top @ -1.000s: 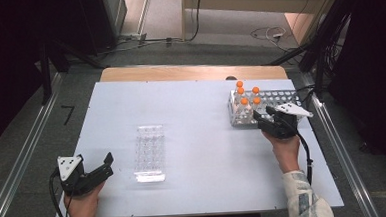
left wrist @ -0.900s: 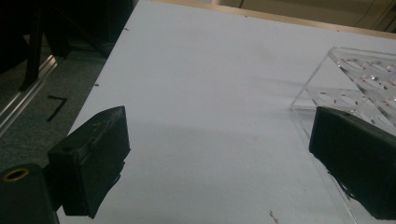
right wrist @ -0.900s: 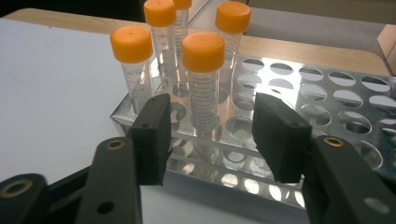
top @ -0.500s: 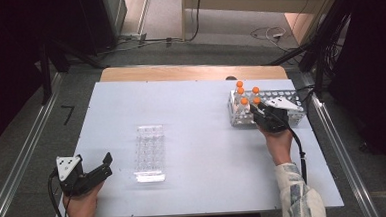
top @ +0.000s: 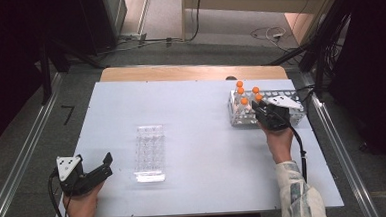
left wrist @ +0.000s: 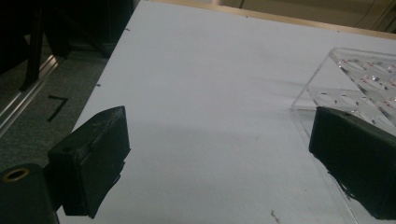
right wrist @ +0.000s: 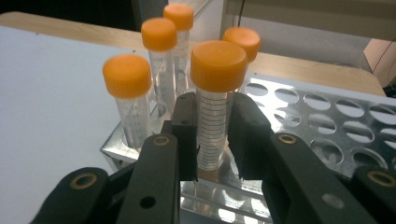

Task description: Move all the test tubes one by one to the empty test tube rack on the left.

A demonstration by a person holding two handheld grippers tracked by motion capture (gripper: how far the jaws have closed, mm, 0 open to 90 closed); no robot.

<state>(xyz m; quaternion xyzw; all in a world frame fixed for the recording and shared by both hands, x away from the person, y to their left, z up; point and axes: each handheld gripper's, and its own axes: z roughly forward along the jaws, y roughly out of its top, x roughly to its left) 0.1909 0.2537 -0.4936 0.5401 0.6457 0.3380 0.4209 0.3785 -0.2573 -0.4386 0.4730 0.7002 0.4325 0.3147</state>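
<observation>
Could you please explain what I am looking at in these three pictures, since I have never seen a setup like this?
A person sits at a white table and holds a hand-operated two-jaw gripper in each hand; there is no robot arm. The high view looks down from above the person's side. The other two pictures come from small cameras riding on each gripper, looking along its black jaws.

On the table lie a clear plastic tray near the middle and a metal tube rack at the right, holding five orange-capped tubes.

The right gripper has just closed its jaws on the nearest orange-capped tube, which stands in the rack. The left gripper rests open near the table's front left edge, holding nothing, with the clear tray's corner just beyond one jaw.
</observation>
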